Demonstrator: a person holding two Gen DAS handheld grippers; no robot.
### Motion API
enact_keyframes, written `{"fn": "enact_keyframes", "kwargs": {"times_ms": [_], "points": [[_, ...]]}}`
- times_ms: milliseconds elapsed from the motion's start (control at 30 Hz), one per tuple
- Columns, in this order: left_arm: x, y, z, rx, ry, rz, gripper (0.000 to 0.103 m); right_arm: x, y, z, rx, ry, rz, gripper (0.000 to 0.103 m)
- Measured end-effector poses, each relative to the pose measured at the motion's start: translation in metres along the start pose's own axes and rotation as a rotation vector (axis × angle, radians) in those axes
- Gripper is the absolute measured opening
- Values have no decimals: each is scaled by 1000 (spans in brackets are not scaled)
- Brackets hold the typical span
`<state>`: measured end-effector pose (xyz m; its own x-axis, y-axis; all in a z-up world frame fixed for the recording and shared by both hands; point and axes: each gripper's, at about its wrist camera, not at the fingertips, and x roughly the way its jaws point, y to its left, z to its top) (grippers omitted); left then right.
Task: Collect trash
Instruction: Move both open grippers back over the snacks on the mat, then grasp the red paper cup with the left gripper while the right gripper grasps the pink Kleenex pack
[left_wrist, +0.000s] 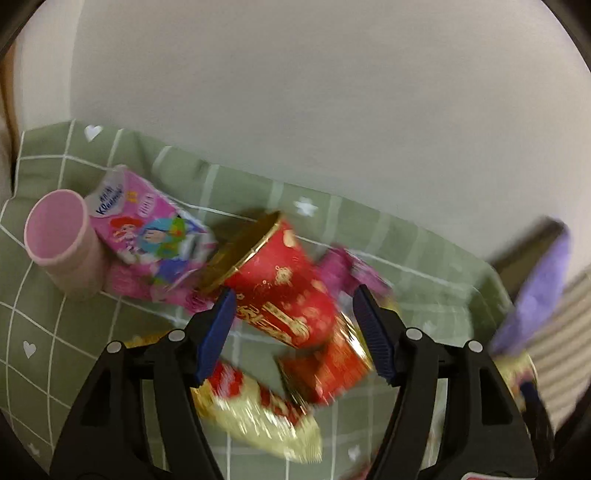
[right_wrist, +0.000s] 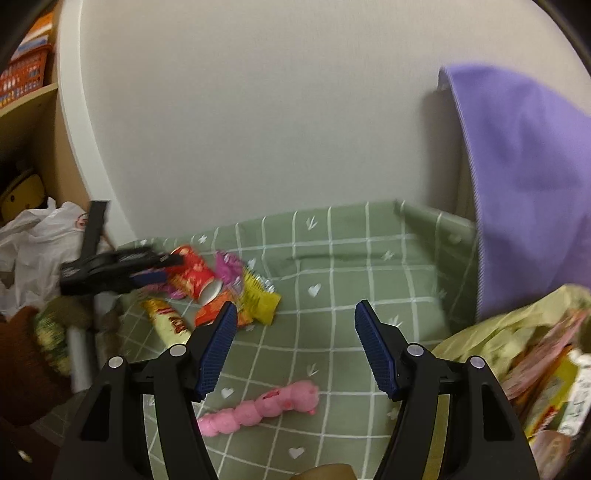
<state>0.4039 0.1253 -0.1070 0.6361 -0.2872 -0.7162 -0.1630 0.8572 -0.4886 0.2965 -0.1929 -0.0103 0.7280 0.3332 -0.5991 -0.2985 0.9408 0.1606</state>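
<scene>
- Left gripper (left_wrist: 293, 334): jaws spread, straddling a red paper cup (left_wrist: 280, 284) lying on its side on the green checked cloth (left_wrist: 55, 332); pads not pressing it
- Right gripper (right_wrist: 295, 347): jaws wide apart, empty, above bare cloth; pink wrapper (right_wrist: 258, 408) just below them, the cup well to the left

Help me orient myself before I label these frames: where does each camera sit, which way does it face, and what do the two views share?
Left wrist: sits on the left gripper, looking down along its fingers at a red paper cup between the open jaws, a pink cup and wrappers.
Right wrist: sits on the right gripper, facing the wall over the green checked cloth; its open jaws frame bare cloth, a pink toy nearer.
Shared: the cloth, the red cup, the purple fabric; the right view also shows the left gripper at the cup.
</scene>
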Motion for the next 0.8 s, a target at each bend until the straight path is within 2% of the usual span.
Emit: {"fn": "enact_keyframes", "kwargs": {"times_ms": [67,167,267,400,567,700,800], "points": [[10,6,2,-57,13,20,63,5,-1,-4,0,12,7,62],[21,18,3,-132,36,-2,67,14,-1,-10,-23,50,6,63],[19,20,5,-157,52,-8,64,19,3,-10,-65,83,-13,63],[-13,14,5,-68,4,-39,58,31,11,-9,-119,126,15,63],[-73,9,-13,38,-53,-77,58,58,31,-3,-194,151,71,63],[-113,23,-31,84,-67,-1,58,82,59,8,-267,137,150,62],[-137,35,-44,117,-66,68,58,111,88,20,-324,128,173,62]]}}
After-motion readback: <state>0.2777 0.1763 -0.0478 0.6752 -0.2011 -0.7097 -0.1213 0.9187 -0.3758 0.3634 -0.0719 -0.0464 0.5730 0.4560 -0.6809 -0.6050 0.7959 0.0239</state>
